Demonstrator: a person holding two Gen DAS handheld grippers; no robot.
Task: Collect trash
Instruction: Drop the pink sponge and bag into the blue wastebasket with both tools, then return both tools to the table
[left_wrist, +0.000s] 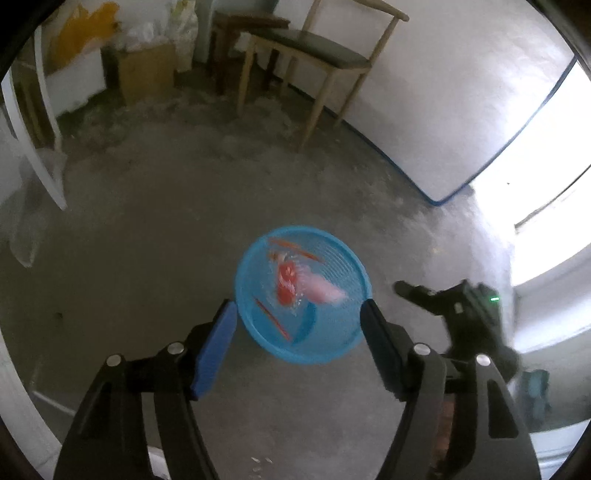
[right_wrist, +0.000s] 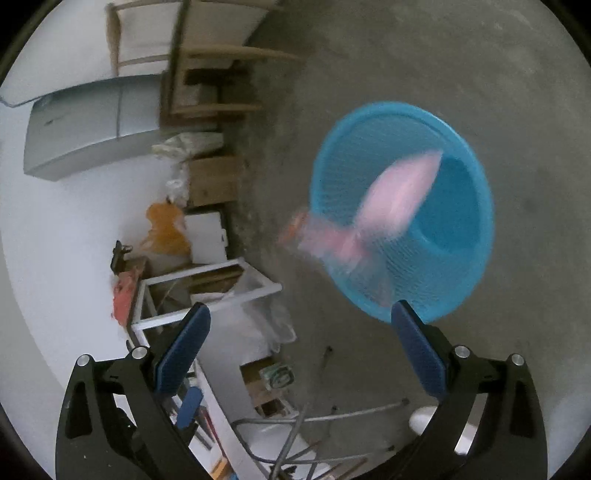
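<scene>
A round blue mesh basket (left_wrist: 332, 343) stands on the concrete floor, right below my left gripper (left_wrist: 299, 343). That gripper is open, and nothing sits between its blue pads. Over the basket's inside I see a blurred red-and-clear wrapper (left_wrist: 288, 284), a pink wrapper (left_wrist: 327, 291) and thin orange strips (left_wrist: 273, 319). The right gripper's black body (left_wrist: 461, 306) hangs just right of the basket. In the right wrist view the basket (right_wrist: 454, 206) lies ahead, and my right gripper (right_wrist: 301, 347) is wide open and empty. The pink wrapper (right_wrist: 395, 195) is smeared across the basket's rim, free of the fingers.
A wooden chair (left_wrist: 314, 55) and a cardboard box (left_wrist: 147, 70) stand by the far wall. A white frame (left_wrist: 40, 147) leans at the left. A white rack (right_wrist: 207, 291), stacked clutter and metal rods (right_wrist: 332, 417) line the wall. Bare concrete floor (left_wrist: 147, 258) surrounds the basket.
</scene>
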